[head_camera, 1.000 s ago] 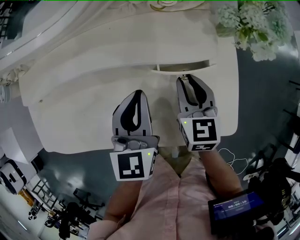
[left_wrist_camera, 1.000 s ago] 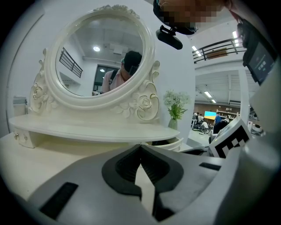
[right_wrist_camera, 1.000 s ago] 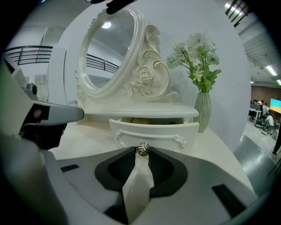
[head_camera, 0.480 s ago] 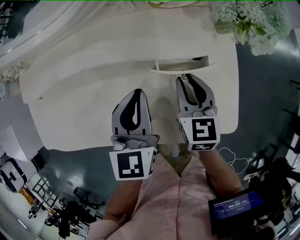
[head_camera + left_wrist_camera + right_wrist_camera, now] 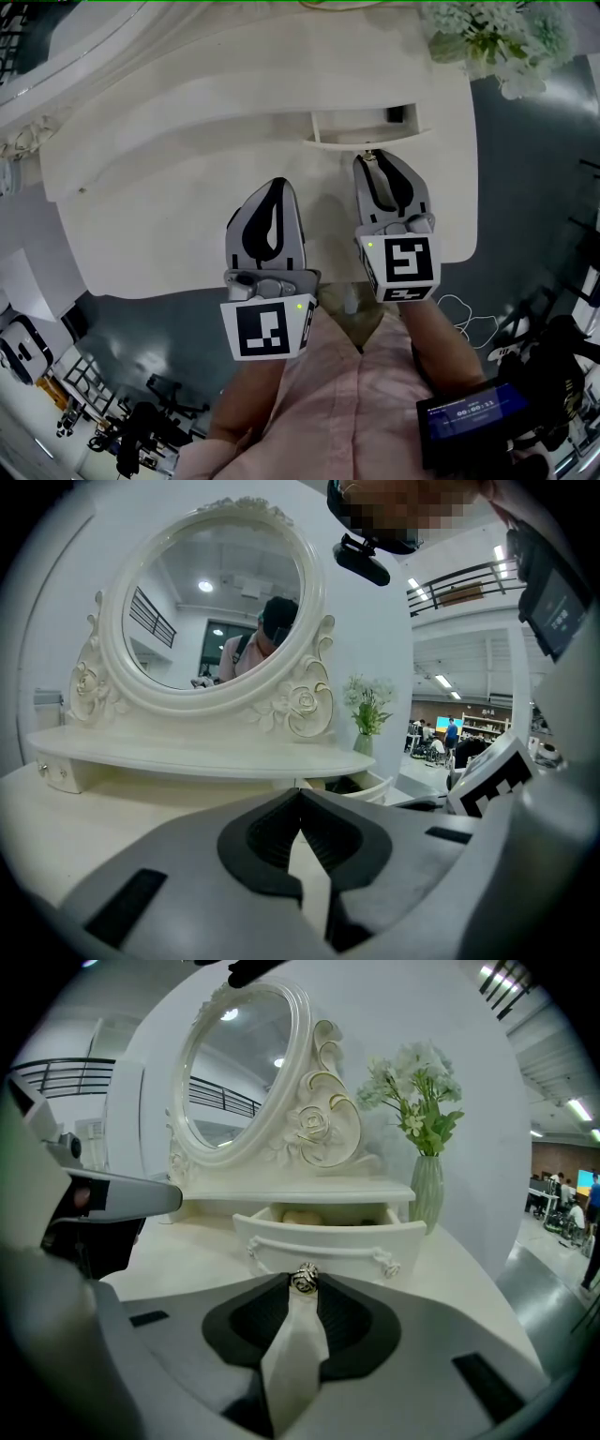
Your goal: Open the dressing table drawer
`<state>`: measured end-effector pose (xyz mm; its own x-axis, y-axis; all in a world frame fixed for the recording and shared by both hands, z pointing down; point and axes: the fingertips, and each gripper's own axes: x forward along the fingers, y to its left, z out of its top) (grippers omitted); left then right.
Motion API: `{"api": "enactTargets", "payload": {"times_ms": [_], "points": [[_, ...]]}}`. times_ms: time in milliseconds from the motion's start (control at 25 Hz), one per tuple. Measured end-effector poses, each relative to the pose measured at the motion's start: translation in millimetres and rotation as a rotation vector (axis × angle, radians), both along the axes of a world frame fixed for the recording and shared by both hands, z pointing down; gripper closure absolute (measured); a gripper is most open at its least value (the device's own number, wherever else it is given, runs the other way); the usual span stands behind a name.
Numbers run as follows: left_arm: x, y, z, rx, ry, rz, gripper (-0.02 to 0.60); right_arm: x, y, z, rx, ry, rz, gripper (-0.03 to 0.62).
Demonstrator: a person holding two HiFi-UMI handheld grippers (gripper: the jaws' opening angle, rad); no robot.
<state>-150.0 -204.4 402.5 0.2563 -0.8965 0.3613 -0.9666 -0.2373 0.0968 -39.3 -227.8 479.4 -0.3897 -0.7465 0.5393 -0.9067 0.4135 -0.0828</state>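
Note:
The white dressing table [image 5: 187, 225] has a small drawer [image 5: 366, 127] under its shelf, pulled partly out. In the right gripper view the drawer [image 5: 328, 1237] faces me, with pale things inside. Its round metal knob [image 5: 304, 1279] sits between the tips of my right gripper [image 5: 304, 1281], which is shut on it. From above, the right gripper [image 5: 375, 156] reaches the drawer front. My left gripper [image 5: 274, 185] hovers over the tabletop to the left, its jaws shut with nothing in them. In the left gripper view the left gripper [image 5: 300, 791] points at the table's back, with the drawer [image 5: 375, 787] off to its right.
An oval mirror [image 5: 211, 611] in a carved frame stands at the back of the table. A green vase of white flowers [image 5: 427, 1185] sits right of the drawer, near the table's right edge. A second small drawer [image 5: 61, 772] is at the far left.
The drawer has slid farther out of the shelf, and more of its inside shows. Both grippers stay about where they were.

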Motion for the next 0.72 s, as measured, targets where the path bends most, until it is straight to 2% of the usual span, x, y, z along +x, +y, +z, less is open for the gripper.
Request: {"api": "enactTargets", "payload": {"times_ms": [720], "points": [[6.5, 3.7, -0.4, 0.005, -0.006, 0.011, 0.56, 2.1, 9.8, 1.8, -0.009, -0.008, -0.001, 0.49]]}}
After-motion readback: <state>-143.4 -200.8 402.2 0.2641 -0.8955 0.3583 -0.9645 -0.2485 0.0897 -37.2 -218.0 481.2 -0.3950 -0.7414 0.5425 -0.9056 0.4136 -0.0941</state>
